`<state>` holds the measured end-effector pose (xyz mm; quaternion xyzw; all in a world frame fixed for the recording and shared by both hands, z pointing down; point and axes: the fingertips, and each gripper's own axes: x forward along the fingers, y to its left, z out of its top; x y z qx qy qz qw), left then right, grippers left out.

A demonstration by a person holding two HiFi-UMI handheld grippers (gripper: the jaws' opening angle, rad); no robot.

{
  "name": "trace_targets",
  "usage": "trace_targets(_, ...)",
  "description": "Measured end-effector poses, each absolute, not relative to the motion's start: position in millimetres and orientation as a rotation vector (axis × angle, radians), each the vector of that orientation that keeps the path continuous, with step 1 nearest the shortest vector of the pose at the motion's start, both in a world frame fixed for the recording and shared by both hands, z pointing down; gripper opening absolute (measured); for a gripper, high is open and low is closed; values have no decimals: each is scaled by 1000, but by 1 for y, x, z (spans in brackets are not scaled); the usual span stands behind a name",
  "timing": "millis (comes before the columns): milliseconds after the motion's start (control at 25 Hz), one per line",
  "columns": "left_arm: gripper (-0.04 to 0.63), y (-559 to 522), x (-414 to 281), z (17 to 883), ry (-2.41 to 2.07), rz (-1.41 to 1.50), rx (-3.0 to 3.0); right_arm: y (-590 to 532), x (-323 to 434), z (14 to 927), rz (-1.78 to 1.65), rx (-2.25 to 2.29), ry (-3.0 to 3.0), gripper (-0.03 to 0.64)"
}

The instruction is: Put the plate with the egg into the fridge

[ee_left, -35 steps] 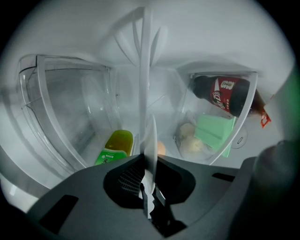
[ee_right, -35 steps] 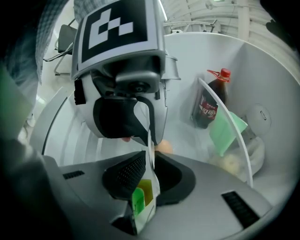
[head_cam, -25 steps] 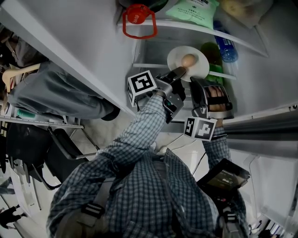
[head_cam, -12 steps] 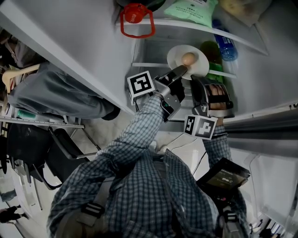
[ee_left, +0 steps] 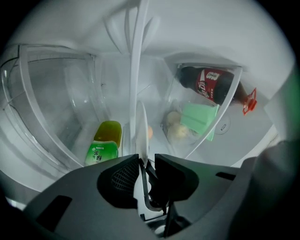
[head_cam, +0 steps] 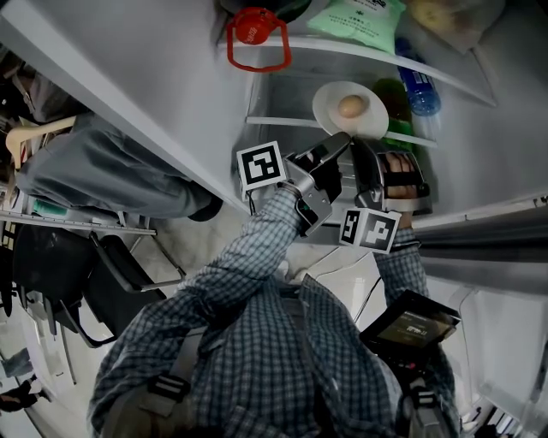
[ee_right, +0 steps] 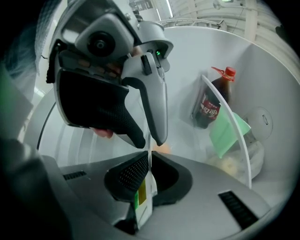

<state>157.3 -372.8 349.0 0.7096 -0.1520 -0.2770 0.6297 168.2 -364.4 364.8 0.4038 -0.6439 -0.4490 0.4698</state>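
Note:
A white plate (head_cam: 368, 120) carrying a brown egg (head_cam: 349, 107) sits level over a fridge shelf (head_cam: 282, 121). My left gripper (head_cam: 340, 139) reaches its near-left rim, and my right gripper (head_cam: 366, 147) reaches its near rim. In the left gripper view the plate (ee_left: 141, 126) runs edge-on between that gripper's (ee_left: 146, 161) jaws, which stand apart with a gap beside the rim; the egg (ee_left: 150, 131) peeks past it. In the right gripper view the jaws (ee_right: 150, 164) are pinched on the thin plate rim (ee_right: 150, 149), with the left gripper (ee_right: 150, 138) just above.
A green bottle (head_cam: 396, 107) and a blue-capped bottle (head_cam: 417, 90) lie right of the plate. A red-handled lid (head_cam: 257, 38) and a green bag (head_cam: 355, 21) occupy the shelf above. The door bin holds a cola bottle (ee_left: 211, 84) and a green pack (ee_left: 199, 119).
The plate has shifted a little right and deeper into the fridge. The left gripper's jaws have loosened from the rim and its tip sits slightly lower; the right gripper rose toward the plate.

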Motion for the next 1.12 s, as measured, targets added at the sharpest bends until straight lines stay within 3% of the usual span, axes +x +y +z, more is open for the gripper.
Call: trace_targets(1120, 86, -323, 164, 352, -286, -533, 1740, -380, 160, 369, -1044, 988, -1678, 28)
